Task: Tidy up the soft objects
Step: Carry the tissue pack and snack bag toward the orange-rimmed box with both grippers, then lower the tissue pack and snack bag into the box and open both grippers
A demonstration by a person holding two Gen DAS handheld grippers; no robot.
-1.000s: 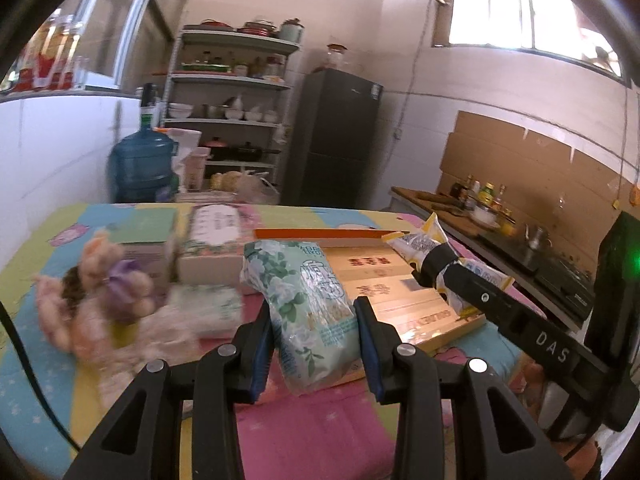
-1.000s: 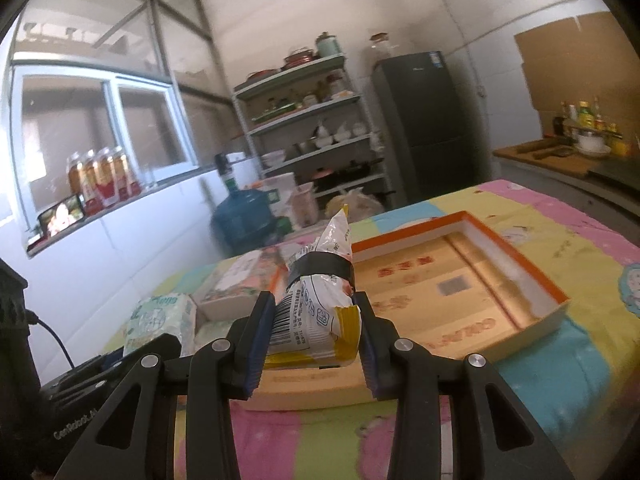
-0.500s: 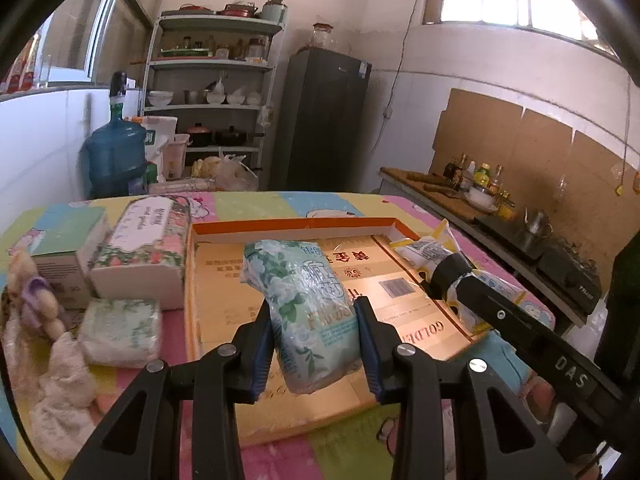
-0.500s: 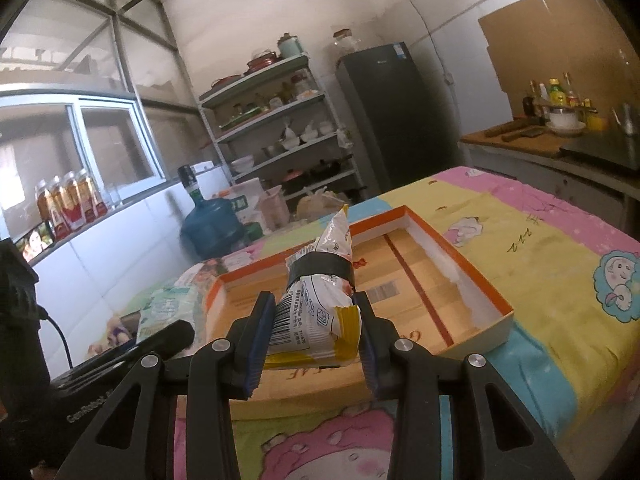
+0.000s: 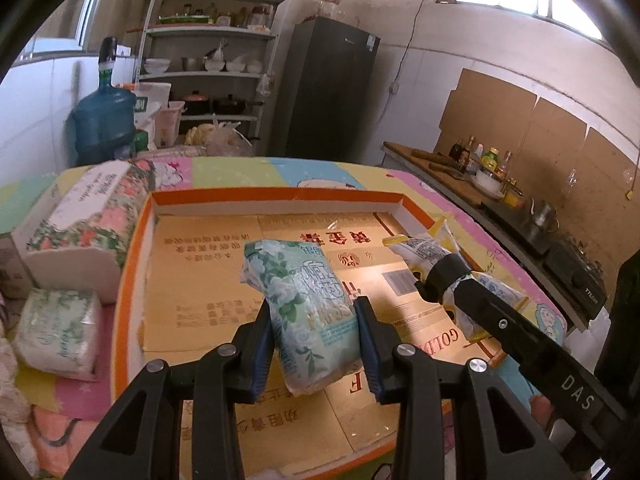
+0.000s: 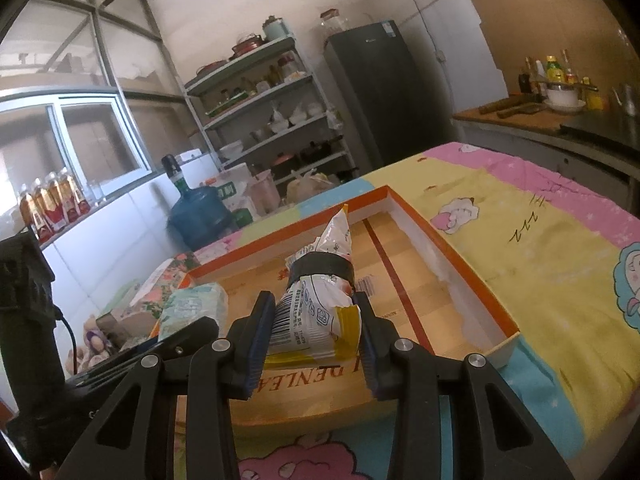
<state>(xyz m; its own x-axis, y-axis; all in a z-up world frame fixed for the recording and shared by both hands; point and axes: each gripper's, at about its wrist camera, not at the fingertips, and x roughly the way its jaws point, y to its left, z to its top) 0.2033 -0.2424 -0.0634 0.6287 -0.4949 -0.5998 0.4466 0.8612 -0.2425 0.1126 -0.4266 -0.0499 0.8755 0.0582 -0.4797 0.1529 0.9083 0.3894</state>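
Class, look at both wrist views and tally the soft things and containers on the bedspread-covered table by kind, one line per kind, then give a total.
Green floral tissue packs: 2, one held, one lying left of the tray
Large floral tissue packs: 1
Yellow-and-white snack bags: 1
Plush toys: 1
Orange-rimmed cardboard trays: 1
Total: 6

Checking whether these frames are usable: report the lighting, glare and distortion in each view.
Left wrist view: bright window at upper right blows out; fisheye bends the grey metal shelf rack; the green floral soft pack is sharp. Right wrist view: dimmer, hazy glazed partition at left, dark vignette corners, the white and yellow crinkled packet is crisp.
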